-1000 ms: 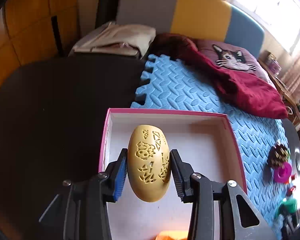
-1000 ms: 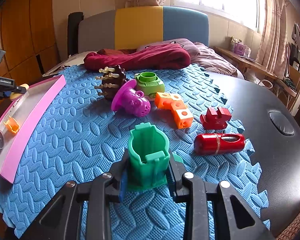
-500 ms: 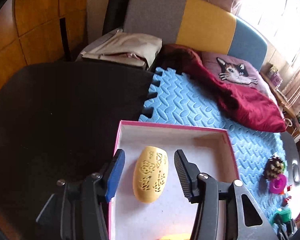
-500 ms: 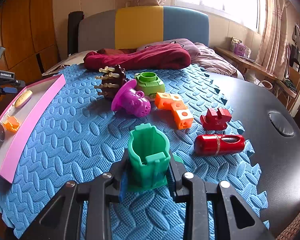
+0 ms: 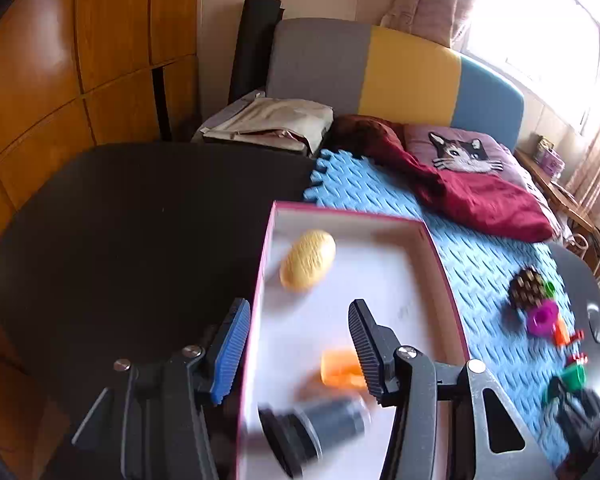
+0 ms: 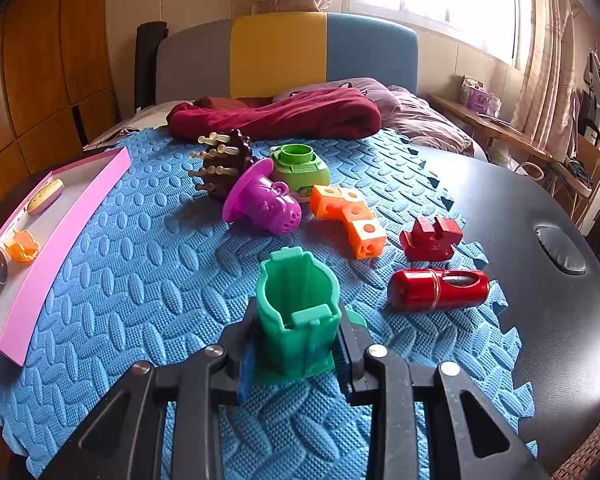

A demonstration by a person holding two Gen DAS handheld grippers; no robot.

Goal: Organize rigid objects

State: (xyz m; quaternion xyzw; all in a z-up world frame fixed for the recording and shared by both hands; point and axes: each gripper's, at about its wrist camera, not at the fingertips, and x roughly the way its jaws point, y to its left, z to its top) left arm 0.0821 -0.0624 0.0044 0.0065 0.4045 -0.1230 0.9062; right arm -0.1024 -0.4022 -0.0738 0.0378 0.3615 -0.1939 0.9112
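A yellow patterned oval (image 5: 307, 259) lies in the pink-rimmed white box (image 5: 444, 264), near its far left corner. An orange piece (image 5: 340, 368) and a dark cylinder (image 5: 324, 424) also lie in the box. My left gripper (image 5: 300, 344) is open and empty, above the box's left rim and drawn back from the oval. My right gripper (image 6: 296, 344) is shut on a green cup-shaped block (image 6: 298, 316) standing on the blue foam mat (image 6: 140, 280). The box (image 6: 72, 216) shows at the left in the right wrist view.
On the mat lie a purple toy (image 6: 264, 204), a brown peg toy (image 6: 224, 164), a green round piece (image 6: 300, 164), an orange block chain (image 6: 348, 216), a red block (image 6: 430, 238) and a red cylinder (image 6: 438, 290). A red cloth (image 6: 276, 118) lies behind. The table (image 5: 120, 232) is black.
My left gripper opened, let go of the yellow oval in the box and drew back. The right gripper stayed shut on the green block.
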